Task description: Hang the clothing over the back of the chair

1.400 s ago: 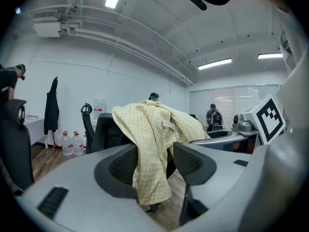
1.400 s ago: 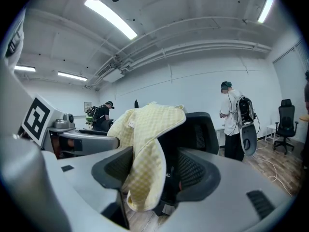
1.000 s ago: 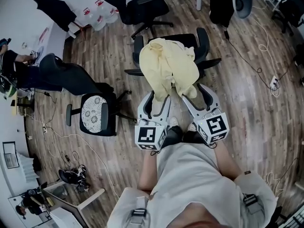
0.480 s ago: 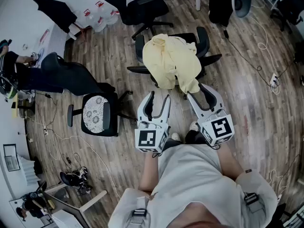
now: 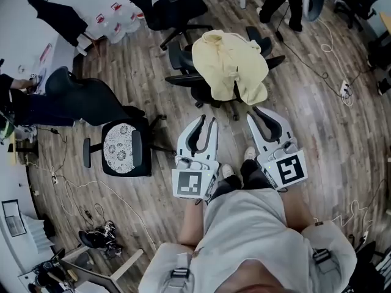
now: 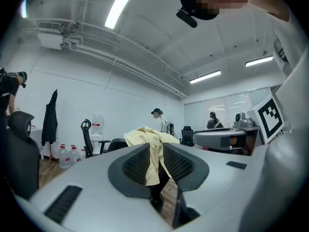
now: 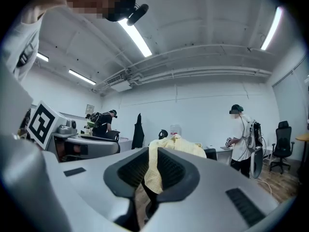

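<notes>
Yellow garment [image 5: 229,66] is draped over chair [image 5: 177,57] back; left gripper [image 5: 208,121] and right gripper [image 5: 256,113] are found closing on nothing.

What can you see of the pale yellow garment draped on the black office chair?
The pale yellow cloth garment looks soft, thin and crumpled. It lies draped over the black office chair, covering most of it between the armrests, bunched on top, with folds hanging down the near side. Only the chair touches it.
</notes>
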A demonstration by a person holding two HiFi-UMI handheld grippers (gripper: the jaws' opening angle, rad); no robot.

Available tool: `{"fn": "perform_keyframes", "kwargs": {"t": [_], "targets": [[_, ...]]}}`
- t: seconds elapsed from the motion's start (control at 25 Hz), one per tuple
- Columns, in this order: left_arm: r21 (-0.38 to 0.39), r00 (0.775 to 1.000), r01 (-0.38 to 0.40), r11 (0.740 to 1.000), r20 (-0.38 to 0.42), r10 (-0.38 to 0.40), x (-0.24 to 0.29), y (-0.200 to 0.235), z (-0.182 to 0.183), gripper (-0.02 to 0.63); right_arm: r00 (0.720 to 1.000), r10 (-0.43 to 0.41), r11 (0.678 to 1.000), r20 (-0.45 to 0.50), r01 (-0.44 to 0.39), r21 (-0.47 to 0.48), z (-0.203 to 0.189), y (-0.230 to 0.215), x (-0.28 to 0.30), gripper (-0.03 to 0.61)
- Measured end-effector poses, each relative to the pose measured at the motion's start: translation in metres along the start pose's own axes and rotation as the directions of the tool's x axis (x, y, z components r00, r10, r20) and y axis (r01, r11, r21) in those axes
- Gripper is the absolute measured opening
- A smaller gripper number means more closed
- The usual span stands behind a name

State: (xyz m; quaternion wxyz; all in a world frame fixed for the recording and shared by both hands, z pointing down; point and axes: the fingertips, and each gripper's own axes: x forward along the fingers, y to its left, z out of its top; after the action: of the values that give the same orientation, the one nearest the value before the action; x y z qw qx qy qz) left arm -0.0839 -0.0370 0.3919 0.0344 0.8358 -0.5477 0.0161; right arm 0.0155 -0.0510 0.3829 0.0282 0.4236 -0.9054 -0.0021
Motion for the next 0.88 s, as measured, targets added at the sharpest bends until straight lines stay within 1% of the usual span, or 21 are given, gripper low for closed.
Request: {"fn": "perform_keyframes", "kwargs": {"t": [0.04, 0.16, 0.4, 0.52, 0.72, 0.88], "targets": [[0.003, 1.000, 0.010, 1.000, 0.005, -0.010, -0.005, 0.000, 0.001, 0.095, 1.000, -0.009, 1.000, 0.004, 0.009, 0.001, 0.003, 0.004, -0.002, 0.059], [0.004, 0.999, 0.034, 0.999, 0.023, -0.034, -0.016, -0.002, 0.006, 0.064, 0.999, -0.029, 1.000, 0.017, 0.029, -0.012, 0.012, 0.013, -0.009, 0.043], [0.013, 0.997, 0.042, 0.999, 0.067, -0.042, -0.026, -0.009, 0.025, 0.034, 0.999, -0.016, 0.999, 0.051, 0.018, -0.031, 0.028, 0.023, -0.022, 0.031], [0.025, 0.997, 0.042, 0.999, 0.063, -0.044, -0.032, -0.013, 0.028, 0.023, 0.998, 0.008, 0.999, 0.055, -0.005, -0.042, 0.027, 0.029, -0.028, 0.026], [0.024, 0.999, 0.033, 0.999, 0.039, -0.034, -0.033, -0.018, 0.024, 0.018, 0.999, 0.025, 1.000, 0.047, -0.024, -0.014, 0.023, 0.030, -0.032, 0.021], [0.014, 0.999, 0.041, 0.999, 0.034, -0.041, -0.036, -0.030, 0.018, 0.018, 0.999, 0.039, 0.999, 0.026, -0.039, 0.001, 0.015, 0.029, -0.038, 0.020]]}}
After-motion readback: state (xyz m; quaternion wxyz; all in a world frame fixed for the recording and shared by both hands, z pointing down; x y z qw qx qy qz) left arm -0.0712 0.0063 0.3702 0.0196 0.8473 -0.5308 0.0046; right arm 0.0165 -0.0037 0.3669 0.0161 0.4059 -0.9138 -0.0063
